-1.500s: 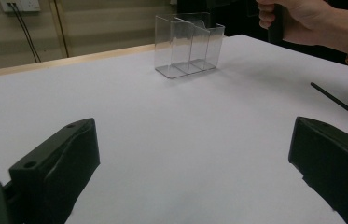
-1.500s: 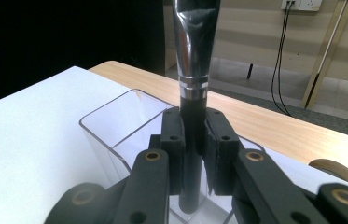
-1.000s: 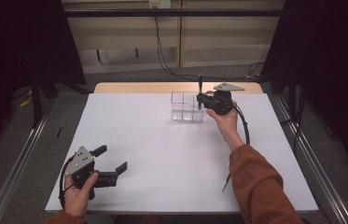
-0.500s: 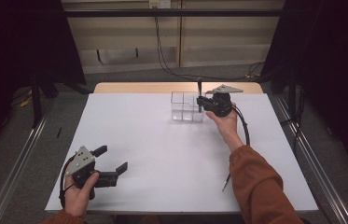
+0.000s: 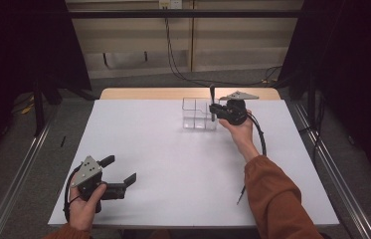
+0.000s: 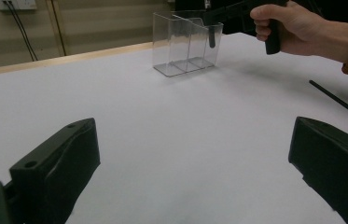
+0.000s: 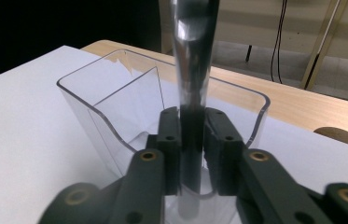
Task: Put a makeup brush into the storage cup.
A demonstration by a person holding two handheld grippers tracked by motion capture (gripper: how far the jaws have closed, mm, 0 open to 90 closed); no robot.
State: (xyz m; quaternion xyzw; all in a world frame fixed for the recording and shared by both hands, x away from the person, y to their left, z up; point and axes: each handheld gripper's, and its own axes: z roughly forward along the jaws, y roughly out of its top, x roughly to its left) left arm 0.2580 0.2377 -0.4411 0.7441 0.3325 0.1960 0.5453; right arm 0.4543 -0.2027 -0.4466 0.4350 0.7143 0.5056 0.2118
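A clear plastic organizer (image 5: pixel 198 114) with several compartments stands at the back of the white table (image 5: pixel 173 164). My right gripper (image 5: pixel 213 111) reaches over its right end, shut on a dark upright pen (image 5: pixel 212 93). In the right gripper view the pads (image 7: pixel 170 149) flank the pen (image 7: pixel 192 93), whose lower end dips into the organizer (image 7: pixel 115 107). These jaws have just been opening a little, with the pen still between them. The left gripper view shows that lower end (image 6: pixel 212 35) inside the organizer (image 6: pixel 181 46). My left gripper (image 5: pixel 123 170) rests open at the front left, nothing between its jaws (image 6: pixel 195 154).
A second thin dark pen (image 5: pixel 243 191) lies on the table beside the right forearm, also seen in the left gripper view as a dark pen (image 6: pixel 339 101). The wooden table edge (image 5: pixel 148 93) runs behind the white sheet. Metal rails (image 5: pixel 19 169) flank the table.
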